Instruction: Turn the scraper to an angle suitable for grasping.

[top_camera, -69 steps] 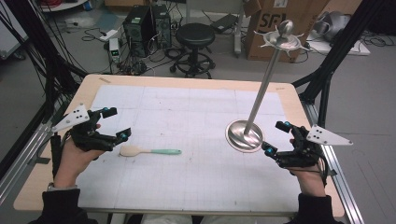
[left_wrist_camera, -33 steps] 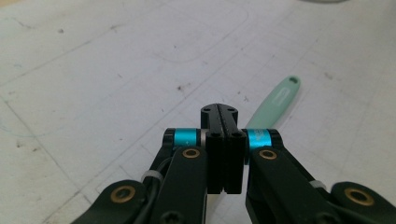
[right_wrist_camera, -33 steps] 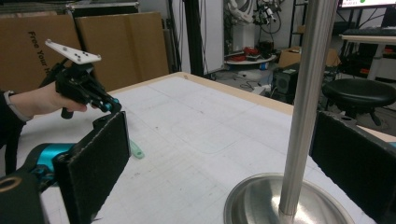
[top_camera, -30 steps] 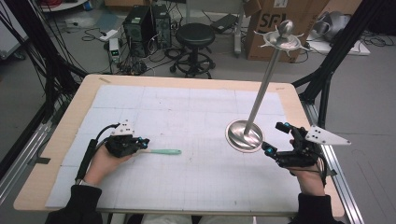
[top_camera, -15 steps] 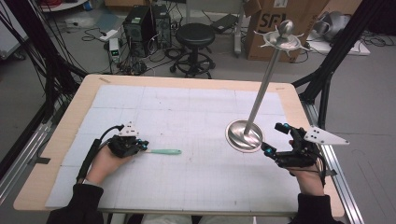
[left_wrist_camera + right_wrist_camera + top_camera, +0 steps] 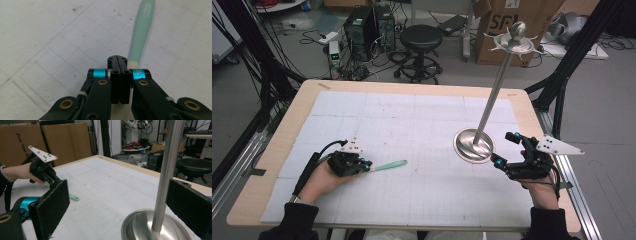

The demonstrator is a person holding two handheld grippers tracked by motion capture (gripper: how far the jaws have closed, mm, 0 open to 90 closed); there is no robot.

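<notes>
A spoon with a mint-green handle (image 6: 389, 165) lies on the white mat (image 6: 412, 125) at the front left. My left gripper (image 6: 362, 166) rests low on the mat over the spoon's head end. In the left gripper view its jaws (image 6: 117, 60) are pressed together, and the blurred handle (image 6: 141, 32) runs out past their right side, not between them. A tall metal stand (image 6: 492, 95) with a round base (image 6: 473, 146) stands on the right. My right gripper (image 6: 504, 148) is open just right of the base. In the right gripper view the pole (image 6: 167, 170) rises between the spread pads (image 6: 53, 205).
The mat covers a wooden table (image 6: 527, 107) with metal rails along both sides. Off the far edge stand a black stool (image 6: 421, 37), computer towers (image 6: 362, 25) and cardboard boxes (image 6: 499, 25). The stand's top disc (image 6: 514, 42) leans out over the far right corner.
My left hand has swung in from the left edge and come down on the spoon's head. The handle now points slightly farther away. The right gripper and stand have stayed put.
</notes>
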